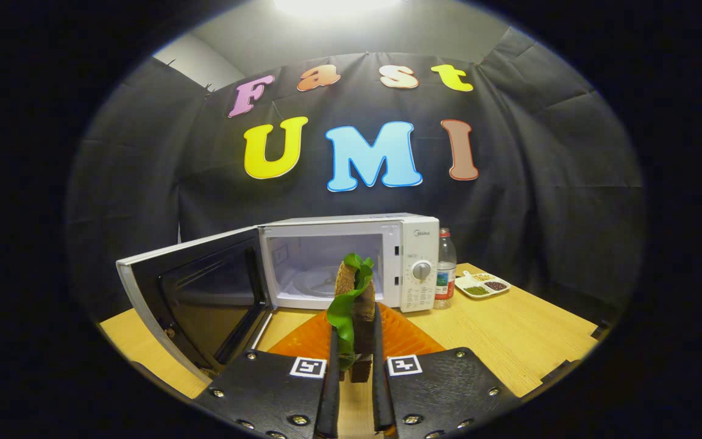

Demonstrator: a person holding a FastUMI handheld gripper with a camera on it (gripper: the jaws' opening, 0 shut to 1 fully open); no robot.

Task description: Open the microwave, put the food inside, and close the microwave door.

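While your gripper [355,341] clamps the food [354,299] — a brown sandwich with green leaf — between both fingers, it stands upright above the orange plate [400,335], facing the microwave [351,259], whose door [195,299] hangs open — a bottle [446,271] stands beside.

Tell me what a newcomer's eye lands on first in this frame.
First the sandwich, brown bread with a green leaf, standing upright and clamped between the fingers of the gripper, above an orange plate. Just beyond it sits the white microwave, its door swung wide open toward the left and the cavity bare. Beside the microwave's dial side stand a water bottle and a small divided dish on the wooden table.
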